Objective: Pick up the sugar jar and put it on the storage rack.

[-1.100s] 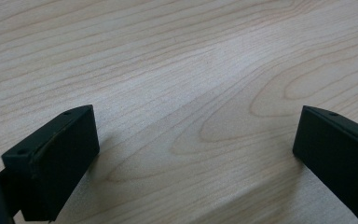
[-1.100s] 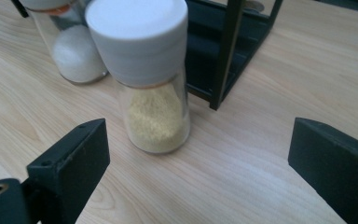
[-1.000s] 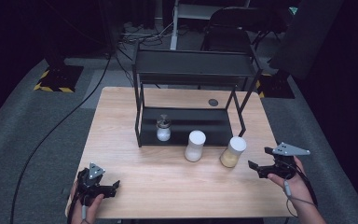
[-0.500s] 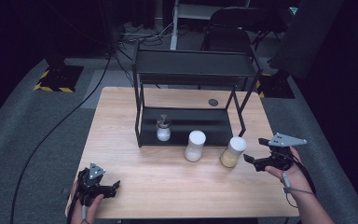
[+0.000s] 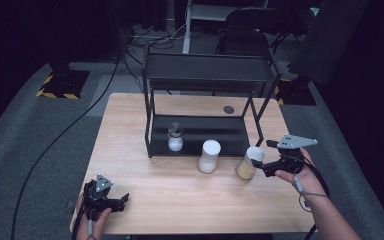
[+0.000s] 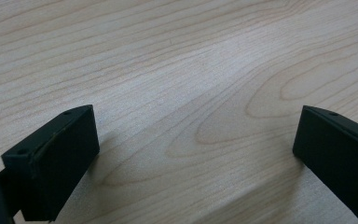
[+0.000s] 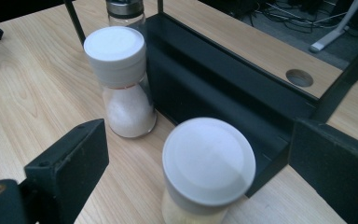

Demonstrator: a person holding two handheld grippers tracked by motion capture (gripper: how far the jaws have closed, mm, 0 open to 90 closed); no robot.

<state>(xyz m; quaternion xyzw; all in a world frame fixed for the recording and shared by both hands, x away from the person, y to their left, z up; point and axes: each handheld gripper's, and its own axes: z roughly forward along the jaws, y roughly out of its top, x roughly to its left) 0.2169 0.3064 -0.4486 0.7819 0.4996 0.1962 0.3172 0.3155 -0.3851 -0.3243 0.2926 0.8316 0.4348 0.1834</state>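
At the lower right of the high view, the right gripper (image 5: 258, 165), jaws spread, nears the white-capped jar of tan powder (image 5: 249, 163) beside the black metal shelf (image 5: 200, 134); centre both jaws around its glass body before squeezing.

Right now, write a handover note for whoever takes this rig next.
Right gripper: open, jaws standing either side of the white-capped jar of yellowish powder, not yet closed on it.
Left gripper: open, holding nothing, low over the near left part of the light wooden table.
The yellowish jar stands on the table by the front right corner of the black metal two-tier shelf. The white-capped shaker of white grains stands to its left, also on the table. A small clear metal-topped bottle is on the lower tier.
Done: approach. Left: probably grip and lift the yellowish jar.
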